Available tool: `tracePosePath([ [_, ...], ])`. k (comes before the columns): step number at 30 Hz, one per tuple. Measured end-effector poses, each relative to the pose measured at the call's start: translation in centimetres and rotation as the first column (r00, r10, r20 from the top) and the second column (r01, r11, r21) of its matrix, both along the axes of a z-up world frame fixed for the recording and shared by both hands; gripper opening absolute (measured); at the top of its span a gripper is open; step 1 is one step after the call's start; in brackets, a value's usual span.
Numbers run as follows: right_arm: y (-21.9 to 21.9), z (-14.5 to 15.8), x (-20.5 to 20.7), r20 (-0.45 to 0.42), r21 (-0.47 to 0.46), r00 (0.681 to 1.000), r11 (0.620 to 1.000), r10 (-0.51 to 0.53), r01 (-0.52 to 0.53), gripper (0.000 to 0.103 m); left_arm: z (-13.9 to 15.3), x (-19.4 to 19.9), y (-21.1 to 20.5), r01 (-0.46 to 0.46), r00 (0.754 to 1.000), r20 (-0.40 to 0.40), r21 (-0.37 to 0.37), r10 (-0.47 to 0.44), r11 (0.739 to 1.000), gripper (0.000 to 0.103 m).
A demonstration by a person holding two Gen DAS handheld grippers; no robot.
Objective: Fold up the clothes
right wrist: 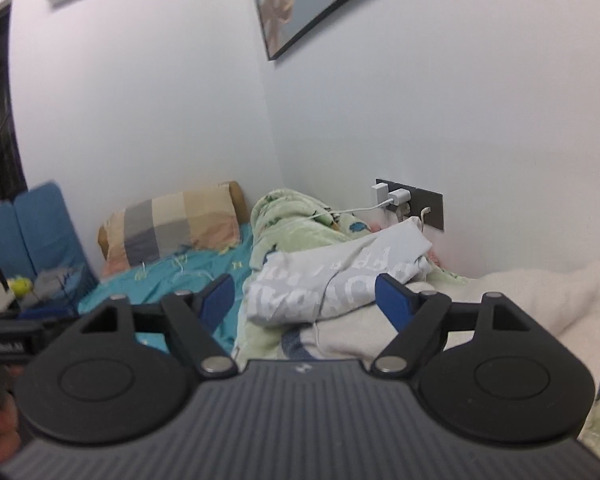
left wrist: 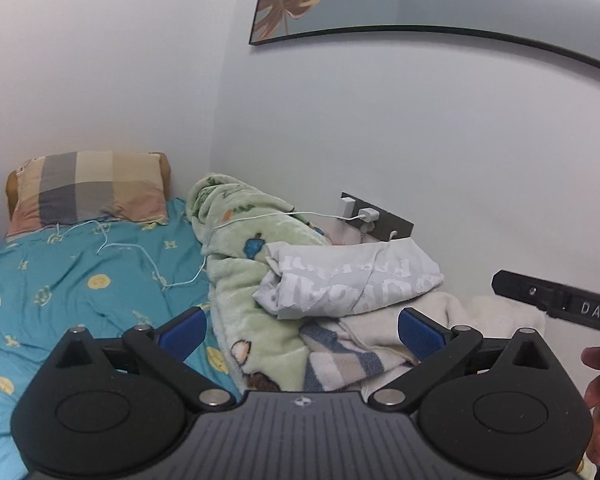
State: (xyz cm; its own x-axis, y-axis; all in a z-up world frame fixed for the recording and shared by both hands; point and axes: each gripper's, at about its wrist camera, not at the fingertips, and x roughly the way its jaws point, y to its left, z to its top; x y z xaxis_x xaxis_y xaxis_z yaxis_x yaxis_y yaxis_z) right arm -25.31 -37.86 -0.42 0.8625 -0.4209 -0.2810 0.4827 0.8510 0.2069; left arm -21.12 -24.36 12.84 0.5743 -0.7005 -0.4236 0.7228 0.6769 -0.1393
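Note:
A folded pale grey garment with white lettering [left wrist: 348, 280] [right wrist: 332, 280] lies on a pile of bedding against the wall. Under it are a cream garment [left wrist: 380, 332] [right wrist: 500, 304] and a blue-and-white striped cloth [left wrist: 340, 364]. My left gripper [left wrist: 302, 332] hovers in front of the pile, open, with nothing between its blue pads [left wrist: 184, 330]. My right gripper [right wrist: 306, 298] is also open and empty, just short of the folded garment. The right device's black body [left wrist: 560, 300] and a hand [left wrist: 594, 392] show at the right edge of the left wrist view.
A green fleece blanket [left wrist: 236, 248] [right wrist: 284, 220] lies bunched on the teal bed sheet [left wrist: 80, 280] [right wrist: 168, 280]. A checked pillow [left wrist: 88, 190] [right wrist: 176, 220] leans at the bed's head. White chargers [left wrist: 366, 214] [right wrist: 396, 196] sit in a wall socket, their cable across the blanket. Blue cushions [right wrist: 32, 228] stand left.

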Motion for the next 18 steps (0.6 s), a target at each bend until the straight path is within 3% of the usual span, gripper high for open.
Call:
tracePosePath([
  [6,2.3,-0.9,-0.5,-0.013,-0.007,1.000,1.000,0.009,-0.009,0.079,-0.9,-1.6,2.7,-0.038,0.999,0.001,-0.012,0.038,0.999,0.103],
  [18,4.2,-0.8,-1.3,-0.011,-0.080,1.000,0.997,-0.022,0.021,0.079,-1.6,-2.5,3.1,-0.070,0.996,0.051,0.028,0.069,0.997,0.103],
])
